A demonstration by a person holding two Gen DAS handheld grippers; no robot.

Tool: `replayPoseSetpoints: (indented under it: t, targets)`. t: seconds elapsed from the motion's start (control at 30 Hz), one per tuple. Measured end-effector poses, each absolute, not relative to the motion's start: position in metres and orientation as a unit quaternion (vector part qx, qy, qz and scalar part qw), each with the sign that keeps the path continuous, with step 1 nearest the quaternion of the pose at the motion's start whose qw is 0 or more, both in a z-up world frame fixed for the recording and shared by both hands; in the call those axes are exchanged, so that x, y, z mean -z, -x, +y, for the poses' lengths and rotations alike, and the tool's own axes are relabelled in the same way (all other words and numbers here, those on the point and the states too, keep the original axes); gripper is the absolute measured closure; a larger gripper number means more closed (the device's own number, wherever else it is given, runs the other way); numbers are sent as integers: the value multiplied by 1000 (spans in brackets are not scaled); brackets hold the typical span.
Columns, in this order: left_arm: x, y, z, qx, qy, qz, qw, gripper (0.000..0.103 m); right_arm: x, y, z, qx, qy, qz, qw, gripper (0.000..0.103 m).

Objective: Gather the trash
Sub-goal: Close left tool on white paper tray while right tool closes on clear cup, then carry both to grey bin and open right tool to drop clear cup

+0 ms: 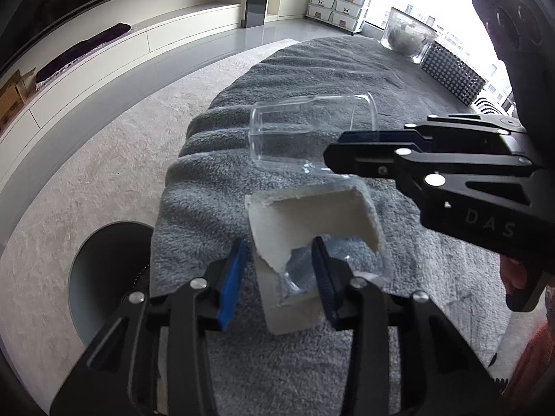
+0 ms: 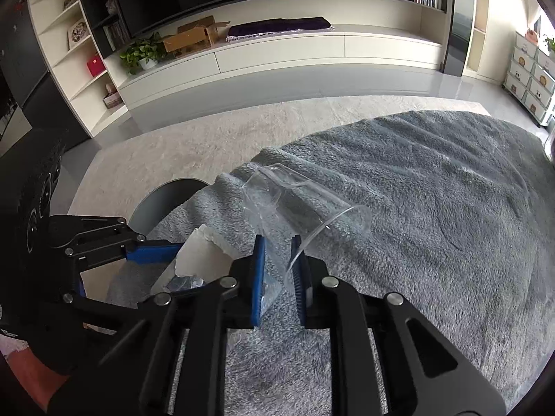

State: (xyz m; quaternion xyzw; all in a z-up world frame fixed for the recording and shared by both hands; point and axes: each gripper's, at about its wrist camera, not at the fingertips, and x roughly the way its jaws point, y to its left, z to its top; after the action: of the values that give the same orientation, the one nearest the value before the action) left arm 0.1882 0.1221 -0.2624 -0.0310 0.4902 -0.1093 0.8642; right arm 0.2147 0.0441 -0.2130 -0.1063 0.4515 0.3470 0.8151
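A clear plastic cup [image 1: 305, 131] lies on its side on the grey fleece blanket [image 1: 312, 69]. My right gripper [image 2: 279, 274] is open, with the cup's rim [image 2: 322, 228] between its blue fingers; it shows in the left wrist view [image 1: 338, 149] beside the cup. A torn white cardboard box [image 1: 305, 228] with a clear plastic window lies near me. My left gripper [image 1: 279, 277] is open, its fingers on either side of the box's near corner. The box also shows in the right wrist view [image 2: 201, 253], next to my left gripper [image 2: 156, 248].
A round dark bin [image 1: 104, 277] stands on the pale carpet left of the blanket. A clear container [image 1: 406, 34] and a dotted box [image 1: 451, 72] sit at the blanket's far right. A low TV cabinet [image 2: 277, 52] lines the wall.
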Motion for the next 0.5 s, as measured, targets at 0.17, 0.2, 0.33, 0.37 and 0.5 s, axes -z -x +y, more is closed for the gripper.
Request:
replayPoseSetpoints:
  t: [0.17,0.2,0.33,0.37,0.5]
  targets:
    - [259,-186,119,116,27,486,866,73,204,-209,44,-350,107,439,820,101]
    - [258,-185,120,117,29,485,866,73,202,-208,43,-349,106,437,822,101]
    - [253,-182,118,120,30,481,868,74,195,-205,34,-340,104,433,828,101]
    - [252,-182,117,120,29,480,869,74,194,-204,33,-339,103,433,829,101]
    - [247,-177,114,118,27,475,872,75,186,-200,23,-329,102,429,835,101]
